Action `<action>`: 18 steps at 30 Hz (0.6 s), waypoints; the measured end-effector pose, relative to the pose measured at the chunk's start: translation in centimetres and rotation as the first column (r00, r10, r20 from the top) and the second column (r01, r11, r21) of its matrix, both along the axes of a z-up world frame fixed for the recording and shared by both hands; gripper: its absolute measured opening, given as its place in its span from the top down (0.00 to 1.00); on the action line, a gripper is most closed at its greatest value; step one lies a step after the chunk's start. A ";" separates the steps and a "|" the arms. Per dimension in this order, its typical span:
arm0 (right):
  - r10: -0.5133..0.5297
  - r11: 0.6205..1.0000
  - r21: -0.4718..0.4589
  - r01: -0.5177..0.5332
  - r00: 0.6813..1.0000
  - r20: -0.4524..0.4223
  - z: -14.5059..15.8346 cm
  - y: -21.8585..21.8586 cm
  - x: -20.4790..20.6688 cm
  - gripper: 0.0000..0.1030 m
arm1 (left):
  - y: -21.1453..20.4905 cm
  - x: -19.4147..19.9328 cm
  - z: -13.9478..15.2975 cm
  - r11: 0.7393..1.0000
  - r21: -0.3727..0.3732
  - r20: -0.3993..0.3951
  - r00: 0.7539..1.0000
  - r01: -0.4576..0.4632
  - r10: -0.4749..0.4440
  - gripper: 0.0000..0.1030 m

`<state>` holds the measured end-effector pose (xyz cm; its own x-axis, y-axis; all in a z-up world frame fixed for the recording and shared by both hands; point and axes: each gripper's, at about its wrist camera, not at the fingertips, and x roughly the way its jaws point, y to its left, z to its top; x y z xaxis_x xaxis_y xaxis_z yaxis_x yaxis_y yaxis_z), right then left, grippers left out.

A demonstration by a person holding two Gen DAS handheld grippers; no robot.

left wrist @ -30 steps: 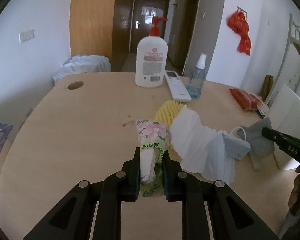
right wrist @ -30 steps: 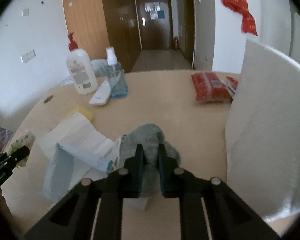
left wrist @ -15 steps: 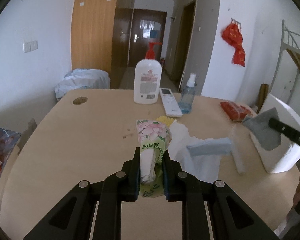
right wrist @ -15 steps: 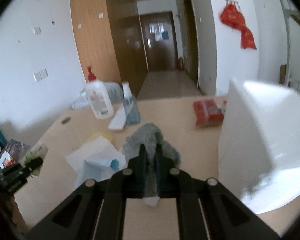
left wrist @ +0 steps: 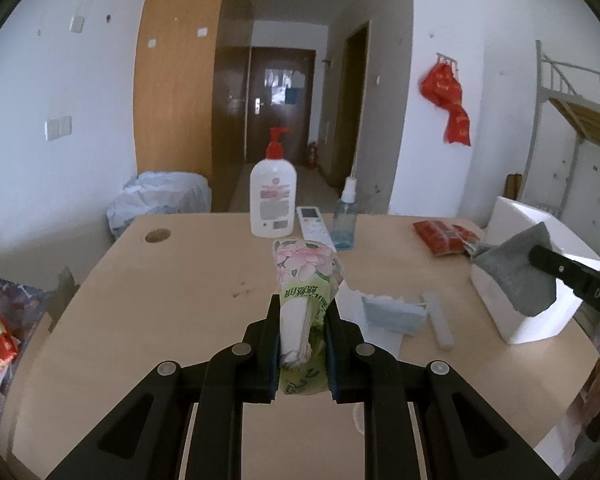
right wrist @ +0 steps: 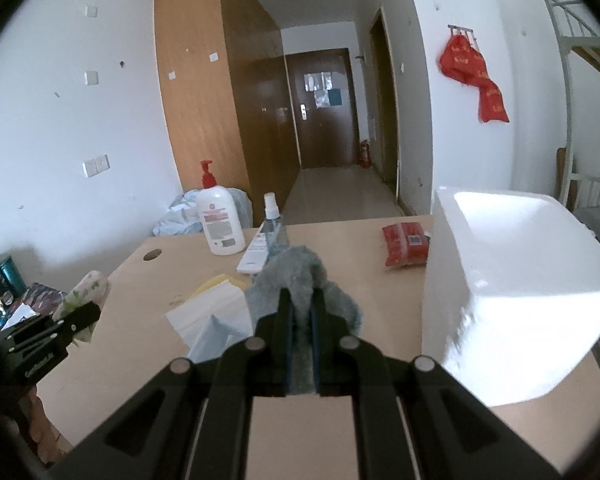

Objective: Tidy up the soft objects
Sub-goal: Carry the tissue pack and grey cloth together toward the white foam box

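Tissue pack (left wrist: 302, 280) sits pinched between left gripper (left wrist: 303, 320) pads, projecting forward past the tips. Grey cloth (right wrist: 302, 280) is clamped in right gripper (right wrist: 300, 312), just left of white foam box (right wrist: 520, 280).

Left tongs (left wrist: 303, 312) clamp a floral tissue pack (left wrist: 303, 280) (lifted clear) above the table (left wrist: 148, 300).

Light wood table (left wrist: 148, 320) with a round cable hole (left wrist: 158, 235) near its far left corner. Lotion pump bottle (left wrist: 273, 204) at far edge; directly right of it: remote (left wrist: 313, 225), blue spray bottle (left wrist: 345, 222), red packet (left wrist: 444, 236), white foam box (left wrist: 540, 320). Nearer than the bottle: white paper (right wrist: 210, 310), blue face mask (left wrist: 392, 314).
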<state>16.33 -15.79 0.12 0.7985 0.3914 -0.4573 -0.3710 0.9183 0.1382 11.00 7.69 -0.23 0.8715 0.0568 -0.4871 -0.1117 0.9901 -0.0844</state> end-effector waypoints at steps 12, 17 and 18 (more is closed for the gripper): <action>-0.018 0.999 0.036 0.015 0.997 0.075 1.0 -2.6 -5.3 0.90 | -3.1 -5.8 2.3 0.998 0.051 0.111 0.993 0.021 -0.027 0.82; -0.048 0.998 0.039 0.045 0.994 0.099 1.4 -3.7 -7.0 0.90 | -4.4 -6.9 2.5 0.997 0.051 0.119 0.991 0.051 -0.057 0.82; -0.056 0.998 0.040 0.052 0.993 0.104 1.4 -4.0 -7.3 0.90 | -4.6 -7.0 2.5 0.997 0.052 0.119 0.991 0.058 -0.064 0.82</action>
<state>9.03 -19.78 1.53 0.8616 0.3615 -0.3564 -0.3352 0.9324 0.1352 3.96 3.13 2.30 0.9262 0.0225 -0.3763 -0.0426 0.9981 -0.0453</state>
